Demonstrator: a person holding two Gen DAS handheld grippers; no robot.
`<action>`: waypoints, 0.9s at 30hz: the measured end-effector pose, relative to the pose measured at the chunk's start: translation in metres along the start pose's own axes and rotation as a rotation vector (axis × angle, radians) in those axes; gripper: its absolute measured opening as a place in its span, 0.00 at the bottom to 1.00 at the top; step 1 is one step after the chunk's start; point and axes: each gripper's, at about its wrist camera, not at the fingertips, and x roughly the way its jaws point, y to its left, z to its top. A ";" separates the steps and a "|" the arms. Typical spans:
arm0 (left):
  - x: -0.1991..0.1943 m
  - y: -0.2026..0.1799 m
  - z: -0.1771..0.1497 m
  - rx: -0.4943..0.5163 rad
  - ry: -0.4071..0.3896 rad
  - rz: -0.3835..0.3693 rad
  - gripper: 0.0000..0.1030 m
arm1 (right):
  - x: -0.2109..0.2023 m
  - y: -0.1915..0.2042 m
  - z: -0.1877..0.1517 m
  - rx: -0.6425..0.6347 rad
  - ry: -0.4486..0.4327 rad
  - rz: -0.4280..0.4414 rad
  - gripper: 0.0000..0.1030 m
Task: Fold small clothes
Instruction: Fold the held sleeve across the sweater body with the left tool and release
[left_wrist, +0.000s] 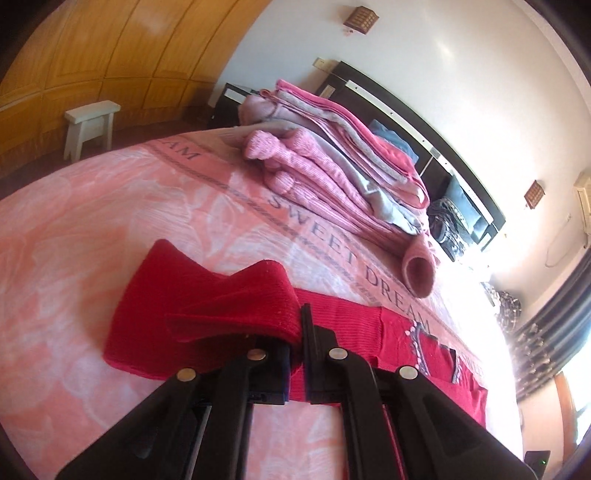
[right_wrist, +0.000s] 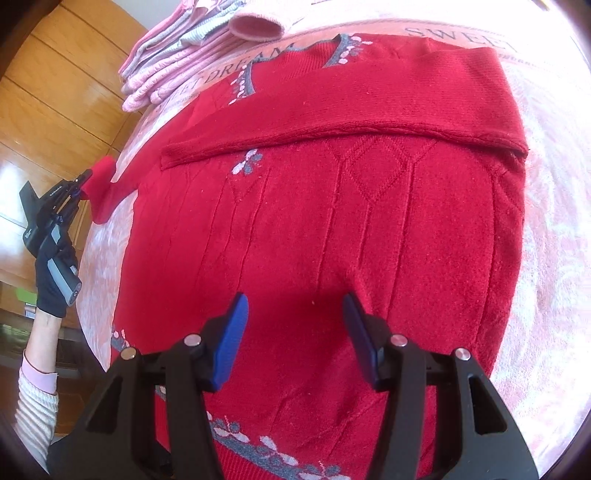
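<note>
Left wrist view: left gripper (left_wrist: 295, 332) has its jaws closed tight on the cuff of a red sleeve (left_wrist: 207, 295), the knit bunched and folded over the fingertips. The sleeve runs right to the rest of the red sweater (left_wrist: 406, 339), which lies flat on a pink bedspread (left_wrist: 92, 229) printed with "SWEET DREAM". Beyond it, near the headboard (left_wrist: 406, 110), sits a stack of folded pink and grey clothes (left_wrist: 332, 155), one pink cuff hanging open toward the sweater. A white stool (left_wrist: 90, 125) stands on the floor by the wooden wardrobe (left_wrist: 110, 48).

Right wrist view: right gripper (right_wrist: 293, 332) hangs over the lower body of the sweater (right_wrist: 332, 240), its blue-padded fingers (right_wrist: 229, 343) spread wide with nothing between them (whether the tips touch the knit cannot be told). The sweater lies front up, the hem with its grey-and-white flower band nearest the camera. One sleeve (right_wrist: 369, 107) is folded across the chest, lying straight from the right shoulder to the left side. At far left, a gloved hand (right_wrist: 55, 280) holds the left gripper (right_wrist: 83, 181), clamped on the other sleeve's cuff (right_wrist: 101, 192) and holding it out past the bed edge. The folded stack (right_wrist: 177, 51) lies just beyond the collar.
</note>
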 end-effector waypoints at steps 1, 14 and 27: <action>0.003 -0.009 -0.004 0.011 0.006 -0.008 0.04 | -0.001 -0.003 0.000 0.006 -0.003 -0.002 0.52; 0.049 -0.151 -0.069 0.121 0.107 -0.181 0.04 | -0.015 -0.038 -0.010 0.023 -0.014 0.008 0.52; 0.113 -0.244 -0.149 0.180 0.301 -0.274 0.07 | -0.022 -0.061 -0.019 0.016 -0.017 0.054 0.52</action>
